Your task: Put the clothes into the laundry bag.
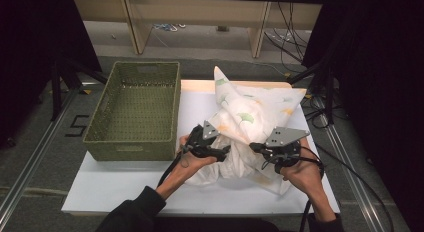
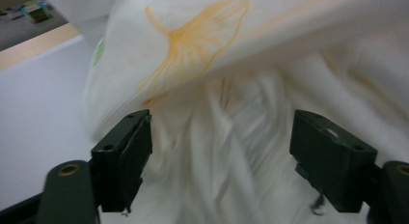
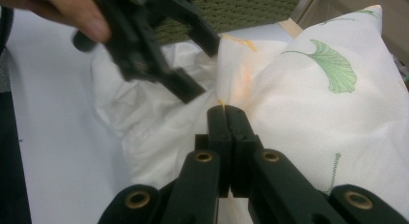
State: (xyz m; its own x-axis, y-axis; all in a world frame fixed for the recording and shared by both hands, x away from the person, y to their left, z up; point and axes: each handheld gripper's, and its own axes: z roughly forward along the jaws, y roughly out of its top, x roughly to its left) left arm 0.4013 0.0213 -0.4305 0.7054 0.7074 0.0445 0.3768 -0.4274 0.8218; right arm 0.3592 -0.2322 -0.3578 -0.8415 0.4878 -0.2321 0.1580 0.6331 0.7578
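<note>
Jaws of the left gripper (image 2: 219,156) were spread wide, with bunched white cloth of the pillow (image 1: 250,117) seen between them. Those of the right gripper (image 3: 226,113) were pressed together on a fold of its cover. Just right of the green basket (image 1: 135,109), the pillow was propped with one corner pointing upward.

A green woven basket (image 1: 135,109) sits on the left side of the white tabletop (image 1: 125,184). Black cables (image 1: 292,29) lie on the grey floor (image 1: 35,142) behind, near pale wooden shelf legs (image 1: 137,24).
</note>
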